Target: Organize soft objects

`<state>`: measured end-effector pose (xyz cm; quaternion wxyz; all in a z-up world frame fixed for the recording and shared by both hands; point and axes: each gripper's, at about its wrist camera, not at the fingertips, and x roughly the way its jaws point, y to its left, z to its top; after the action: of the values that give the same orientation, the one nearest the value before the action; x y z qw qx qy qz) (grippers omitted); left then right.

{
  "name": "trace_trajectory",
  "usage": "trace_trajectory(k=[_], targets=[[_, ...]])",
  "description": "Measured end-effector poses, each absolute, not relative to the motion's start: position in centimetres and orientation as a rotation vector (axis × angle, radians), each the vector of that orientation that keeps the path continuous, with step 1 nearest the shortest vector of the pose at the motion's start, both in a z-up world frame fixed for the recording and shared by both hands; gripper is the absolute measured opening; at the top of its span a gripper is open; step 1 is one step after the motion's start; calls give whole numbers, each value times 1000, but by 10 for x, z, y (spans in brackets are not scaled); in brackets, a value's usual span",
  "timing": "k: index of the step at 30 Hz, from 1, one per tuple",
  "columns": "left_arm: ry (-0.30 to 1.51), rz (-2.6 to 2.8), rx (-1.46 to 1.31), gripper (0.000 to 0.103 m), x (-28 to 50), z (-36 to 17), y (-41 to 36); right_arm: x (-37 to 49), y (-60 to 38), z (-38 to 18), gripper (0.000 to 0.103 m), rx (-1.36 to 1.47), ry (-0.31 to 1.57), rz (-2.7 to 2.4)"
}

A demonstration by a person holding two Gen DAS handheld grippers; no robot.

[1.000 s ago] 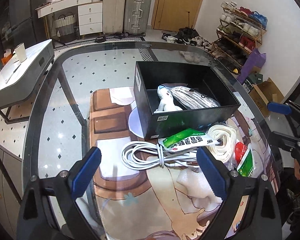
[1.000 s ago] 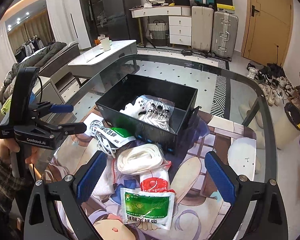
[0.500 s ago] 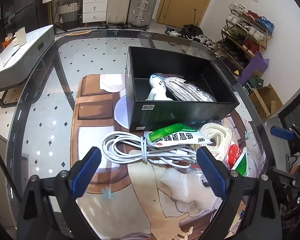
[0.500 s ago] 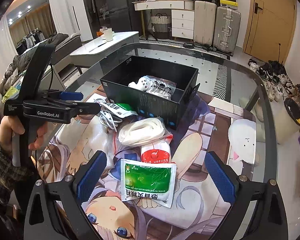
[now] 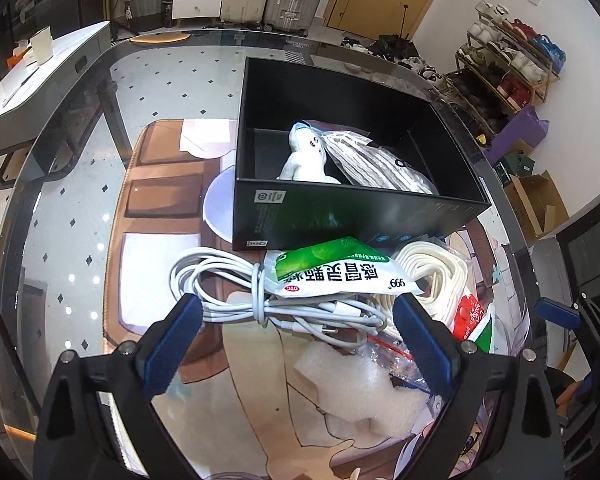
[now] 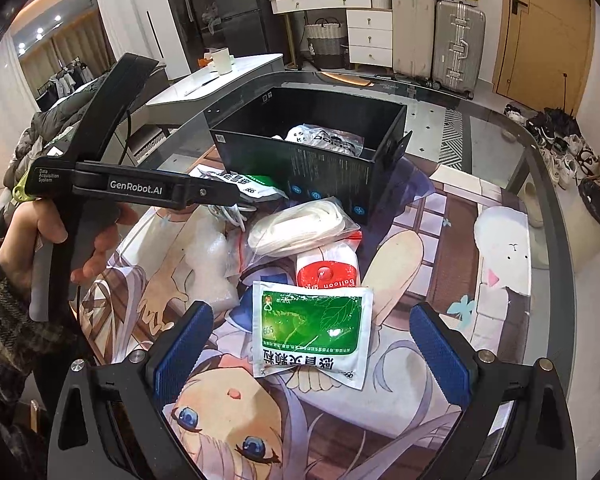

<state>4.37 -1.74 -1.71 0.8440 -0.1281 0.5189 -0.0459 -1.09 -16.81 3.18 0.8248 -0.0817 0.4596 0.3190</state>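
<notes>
A black box (image 5: 340,208) holds a white plush toy (image 5: 304,156) and a bagged white rope (image 5: 376,164). In front of it lie a tied white cable bundle (image 5: 228,288), a green and white sachet (image 5: 336,276), a white rope coil (image 5: 440,276) and a red balloon pack (image 5: 466,316). My left gripper (image 5: 296,304) is open, low over the cable bundle. My right gripper (image 6: 312,316) is open, its fingers on either side of a second green sachet (image 6: 312,332) on the printed mat. The rope coil (image 6: 300,224) and red pack (image 6: 328,272) lie just beyond it.
White foam (image 6: 204,256) and a clear zip bag lie left of the pile. The glass table's rounded edge (image 6: 548,184) runs along the right. A person's hand (image 6: 40,232) holds the left gripper (image 6: 236,196) beside the box (image 6: 300,160).
Both grippers have come lower and closer to the pile: the left toward the cable bundle, the right toward the green sachet. Both stayed open.
</notes>
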Motion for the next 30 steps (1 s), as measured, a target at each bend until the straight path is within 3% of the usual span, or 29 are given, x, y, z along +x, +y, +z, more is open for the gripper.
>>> trace_trajectory(k=[22,30], targets=[[1172,-19,-362,96,59,-32,-11,-17,-153,3,100,-265,1023,665],[1200,2,-363,99,62,-34,-13,-16,-150,-3,94,-277,1044,649]])
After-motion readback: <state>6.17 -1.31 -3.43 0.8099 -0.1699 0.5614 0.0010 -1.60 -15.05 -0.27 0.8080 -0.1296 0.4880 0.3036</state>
